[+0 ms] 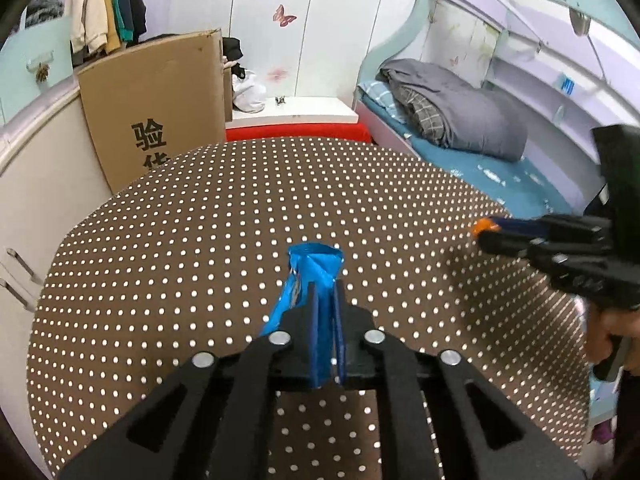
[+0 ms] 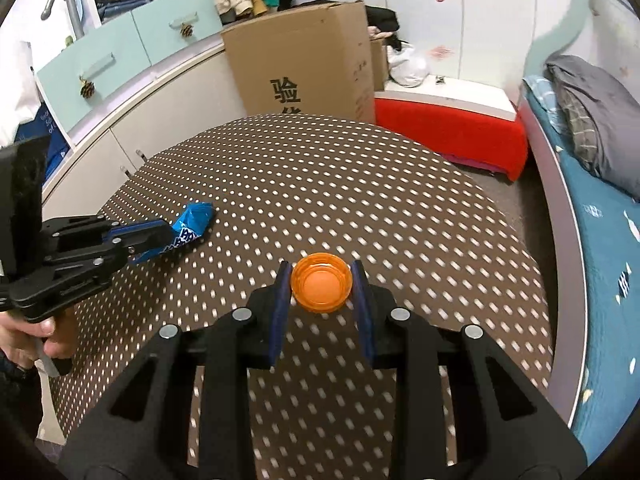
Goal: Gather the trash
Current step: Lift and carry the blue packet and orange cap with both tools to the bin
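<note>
My left gripper [image 1: 325, 280] is shut on a crumpled blue wrapper [image 1: 316, 264], which sticks out past the fingertips above the brown dotted table [image 1: 200, 240]. From the right wrist view the same wrapper [image 2: 192, 226] shows at the left, pinched in the left gripper [image 2: 160, 240]. My right gripper [image 2: 322, 276] is shut on an orange bottle cap [image 2: 322, 288], open side toward the camera, both pads against its rim. In the left wrist view the cap [image 1: 484, 227] peeks out at the tip of the right gripper [image 1: 490, 234] at the right edge.
A tall cardboard box [image 2: 304, 68] stands behind the table. A red bench [image 2: 452, 132] with a white top is behind it to the right. A bed [image 2: 600, 220] with a grey blanket runs along the right. Cabinets [image 2: 120, 108] line the left wall.
</note>
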